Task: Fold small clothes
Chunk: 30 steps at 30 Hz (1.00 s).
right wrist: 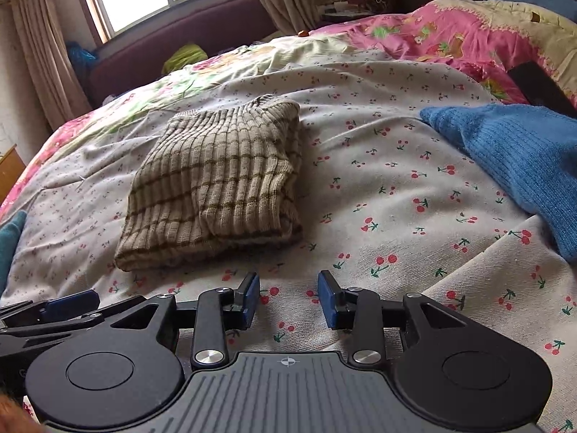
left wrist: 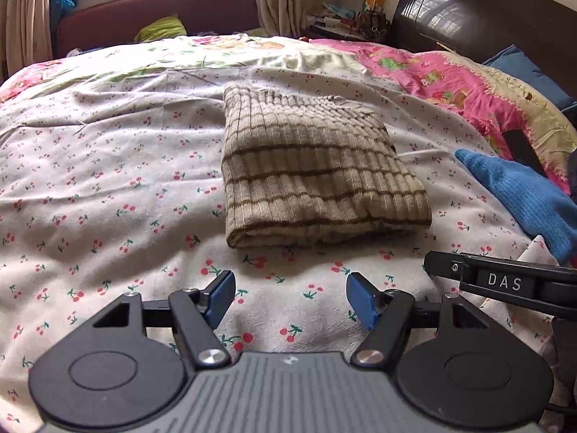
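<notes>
— Clothes, counted?
— Two. One striped beige sweater [left wrist: 317,176], folded, mid-bed on the cherry-print sheet [left wrist: 108,180]. One blue knit garment [left wrist: 526,195], unfolded, to its right, apart from it.
— Grippers?
— Two. Left gripper [left wrist: 290,297]: fingers wide apart, nothing between them, short of the sweater. Right gripper [right wrist: 288,297]: fingers narrower, parted, also empty.
— Differences by view?
— Left view alone shows the dark headboard [left wrist: 468,11]. Right view alone shows a teal cloth [right wrist: 9,241] at the left edge.
</notes>
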Motion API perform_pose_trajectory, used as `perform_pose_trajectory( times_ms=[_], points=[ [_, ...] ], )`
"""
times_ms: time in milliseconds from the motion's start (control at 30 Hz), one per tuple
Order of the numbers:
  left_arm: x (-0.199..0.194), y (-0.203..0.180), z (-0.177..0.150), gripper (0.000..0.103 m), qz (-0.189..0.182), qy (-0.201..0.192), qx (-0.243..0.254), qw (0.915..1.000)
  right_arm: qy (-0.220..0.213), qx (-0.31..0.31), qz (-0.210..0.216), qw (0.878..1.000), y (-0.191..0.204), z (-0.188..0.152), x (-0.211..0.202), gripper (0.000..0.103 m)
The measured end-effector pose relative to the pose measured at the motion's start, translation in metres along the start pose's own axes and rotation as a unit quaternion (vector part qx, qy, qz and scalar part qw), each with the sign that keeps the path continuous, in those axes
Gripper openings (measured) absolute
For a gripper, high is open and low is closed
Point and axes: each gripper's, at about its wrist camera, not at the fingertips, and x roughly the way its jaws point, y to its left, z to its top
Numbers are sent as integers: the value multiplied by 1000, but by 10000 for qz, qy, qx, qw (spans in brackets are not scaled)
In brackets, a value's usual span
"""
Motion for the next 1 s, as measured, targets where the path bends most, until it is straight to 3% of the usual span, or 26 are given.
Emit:
perform_pose_trajectory(
  times_ms=[267, 467, 567, 767, 1000],
  points=[
    [9, -1, -2, 81, 66, 208, -19, 9998, -88, -133, -33, 9999, 4, 0, 0, 39],
    [10, 4, 0, 87, 78, 276, -313, 9991, -165, -94, 126, 9997, 5, 0, -12, 39],
    [11, 4, 1, 94, 256, 338, -368, 9984, -125, -118, 197, 9997, 9, -2, -18, 47],
    [10, 5, 1, 102, 454, 335, -368, 9977, -26, -242, 93, 9997, 17, -8, -23, 50],
    [6, 0, 2, 103, 587, 314, -269, 9974, -15, -247, -55, 9997, 16, -10, -22, 59]
  ],
)
